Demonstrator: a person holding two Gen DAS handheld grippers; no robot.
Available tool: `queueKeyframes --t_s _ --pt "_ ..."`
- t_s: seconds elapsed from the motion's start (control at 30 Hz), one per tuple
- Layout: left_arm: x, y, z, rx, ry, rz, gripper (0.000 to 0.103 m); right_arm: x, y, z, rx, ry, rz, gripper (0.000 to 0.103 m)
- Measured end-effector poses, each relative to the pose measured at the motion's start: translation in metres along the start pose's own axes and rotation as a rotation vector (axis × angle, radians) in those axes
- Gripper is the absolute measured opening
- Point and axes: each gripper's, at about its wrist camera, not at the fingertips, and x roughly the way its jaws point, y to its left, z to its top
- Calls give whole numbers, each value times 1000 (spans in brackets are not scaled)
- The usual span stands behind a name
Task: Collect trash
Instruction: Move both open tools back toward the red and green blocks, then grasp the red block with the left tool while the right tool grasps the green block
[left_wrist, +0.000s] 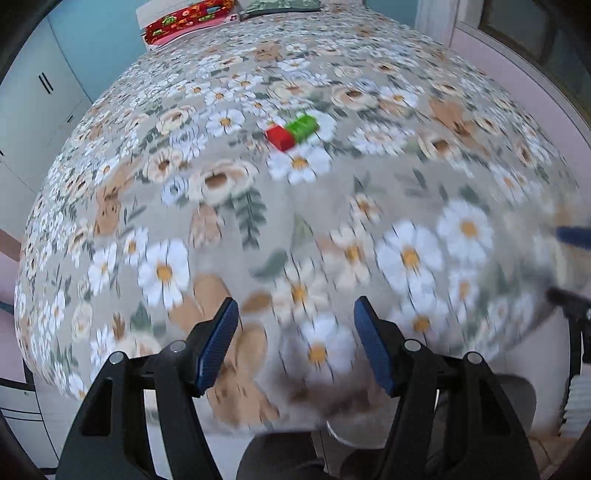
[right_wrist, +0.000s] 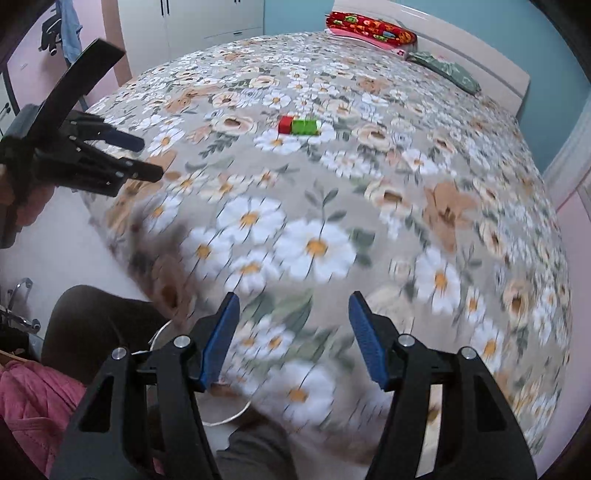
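Observation:
A small red and green box (left_wrist: 292, 132) lies on the middle of the bed's floral cover (left_wrist: 221, 221). It also shows in the right wrist view (right_wrist: 299, 125). My left gripper (left_wrist: 295, 314) is open and empty over the bed's near edge, well short of the box. It also shows at the left of the right wrist view (right_wrist: 146, 157). My right gripper (right_wrist: 293, 306) is open and empty, also over the near edge. Its fingertips (left_wrist: 572, 236) show at the right edge of the left wrist view.
A red patterned pillow (right_wrist: 371, 31) and a green pillow (right_wrist: 445, 70) lie at the headboard. White wardrobes (right_wrist: 192, 26) stand beyond the bed. A white bin rim (right_wrist: 221, 413) sits on the floor below the bed's near edge, beside the person's legs.

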Motion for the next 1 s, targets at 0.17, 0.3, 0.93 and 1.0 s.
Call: queueKeyframes --t_s 0.17,0.3,0.93,1.0 --pt "25 9 40 -9 12 6 67 25 -19 36 -52 4 12 62" --pt "48 14 66 -37 26 9 67 52 -34 65 -90 8 35 62" --pt "157 38 148 -7 28 23 67 203 -73 172 -326 16 118 62" --pt "161 38 151 10 28 16 67 213 -70 180 -359 8 139 62"
